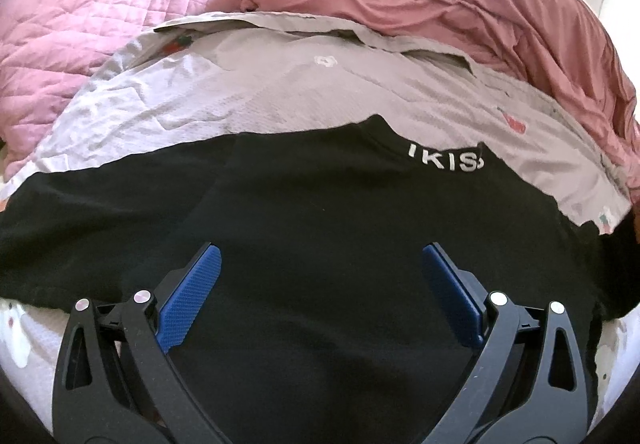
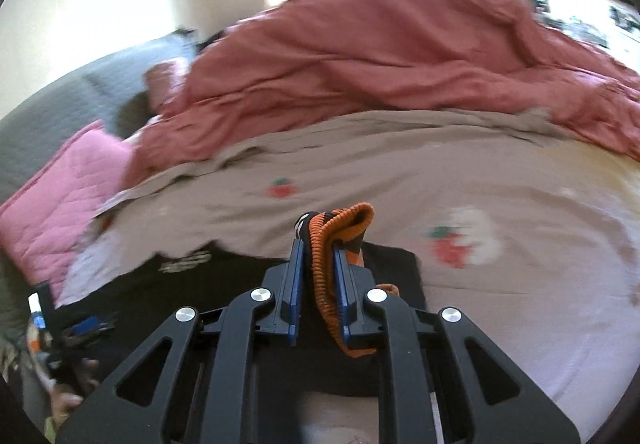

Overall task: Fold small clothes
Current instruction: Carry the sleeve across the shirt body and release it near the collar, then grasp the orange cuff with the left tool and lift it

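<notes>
A black garment (image 1: 304, 211) with white lettering lies flat on the bed sheet (image 1: 248, 91). My left gripper (image 1: 320, 264) hovers over its near half, open and empty, blue pads wide apart. In the right wrist view, my right gripper (image 2: 318, 248) is shut on an orange and black ribbed piece of clothing (image 2: 340, 232), held above the black garment (image 2: 224, 280). The cloth bunches over the fingertips and hangs down between the fingers.
A dusty red duvet (image 1: 460, 3) is heaped at the back of the bed. A pink quilted blanket (image 1: 80, 27) lies at the left. The sheet (image 2: 500, 203) has strawberry prints. The other hand-held gripper (image 2: 76, 328) shows at the left edge.
</notes>
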Tool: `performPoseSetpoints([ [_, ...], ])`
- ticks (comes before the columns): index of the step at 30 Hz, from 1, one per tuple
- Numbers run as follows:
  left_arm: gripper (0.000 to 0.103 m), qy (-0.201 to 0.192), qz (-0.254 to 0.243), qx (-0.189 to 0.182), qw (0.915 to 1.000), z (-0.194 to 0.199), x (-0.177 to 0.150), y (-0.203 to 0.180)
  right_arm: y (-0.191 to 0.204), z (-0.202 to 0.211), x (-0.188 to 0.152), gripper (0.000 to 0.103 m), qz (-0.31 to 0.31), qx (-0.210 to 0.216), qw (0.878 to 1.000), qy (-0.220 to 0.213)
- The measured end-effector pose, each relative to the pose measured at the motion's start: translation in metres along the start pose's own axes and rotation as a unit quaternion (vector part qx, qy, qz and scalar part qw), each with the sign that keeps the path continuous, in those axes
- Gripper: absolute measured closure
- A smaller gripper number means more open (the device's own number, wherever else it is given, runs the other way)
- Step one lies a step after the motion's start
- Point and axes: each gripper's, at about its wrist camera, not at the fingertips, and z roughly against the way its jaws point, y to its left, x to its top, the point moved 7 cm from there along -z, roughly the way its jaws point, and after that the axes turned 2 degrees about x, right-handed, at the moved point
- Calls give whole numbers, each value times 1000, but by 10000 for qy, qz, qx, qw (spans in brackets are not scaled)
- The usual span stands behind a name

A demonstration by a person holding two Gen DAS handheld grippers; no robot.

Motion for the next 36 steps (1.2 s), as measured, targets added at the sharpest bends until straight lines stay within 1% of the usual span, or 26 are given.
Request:
performPoseSetpoints([
  [3, 9, -46, 58, -61, 10000, 1, 1, 5, 47, -23, -5, 89, 181, 346, 9991, 194],
  [6, 9, -69, 54, 20, 10000, 1, 2, 9, 88, -44, -11, 89, 283, 628, 9970, 359],
  [8, 9, -130, -6, 65, 9999, 3, 3, 9, 107, -54, -14, 89, 321, 756, 9957, 429],
  [9, 9, -149, -28, 62, 9999, 4, 3, 8, 120, -61, -16, 87, 346, 872, 9944, 478],
  [11, 9, -146, -65, -20, 9999, 5, 3, 7, 135, -68, -18, 86, 311, 1040, 9928, 512],
  [12, 9, -127, -72, -61, 9999, 4, 2, 6, 142, -71, -20, 80, 325, 1154, 9913, 552],
  [14, 9, -99, -95, -112, 9998, 3, 1, 4, 147, -71, -21, 73, 400, 1148, 9913, 498],
  [16, 9, -94, -122, -139, 9998, 3, 0, 2, 147, -69, -22, 71, 446, 1135, 9914, 484],
  [18, 9, -94, -115, -271, 9995, 4, -1, -1, 139, -69, -26, 61, 464, 1056, 9920, 516],
  [21, 9, -111, -139, -472, 9987, 4, -3, -6, 121, -69, -34, 58, 441, 862, 9937, 565],
  [23, 9, -137, -136, -806, 9966, 7, -6, -14, 104, -67, -39, 54, 349, 727, 9950, 585],
  [24, 9, -144, -124, -1032, 9945, 9, -7, -20, 97, -65, -42, 51, 327, 656, 9956, 577],
  [25, 9, -155, -139, -1221, 9923, 12, -8, -26, 89, -63, -46, 50, 318, 545, 9964, 563],
  [28, 10, -160, -320, -1363, 9900, 16, -9, -44, 68, -54, -53, 50, 219, 341, 9977, 544],
  [29, 11, -110, -343, -1455, 9887, 16, -10, -51, 64, -53, -55, 50, 198, 310, 9978, 543],
  [31, 17, 57, -382, -1630, 9859, 12, -10, -66, 52, -44, -57, 50, 138, 219, 9985, 480],
  [32, 18, 149, -428, -1632, 9855, 9, -11, -71, 47, -40, -58, 50, 126, 190, 9987, 453],
  [34, 27, 491, -455, -1609, 9847, -3, -14, -83, 40, -34, -58, 50, 115, 113, 9991, 381],
  [36, 29, 832, -288, -1717, 9812, -16, -18, -89, 35, -31, -59, 50, 106, 58, 9993, 354],
])
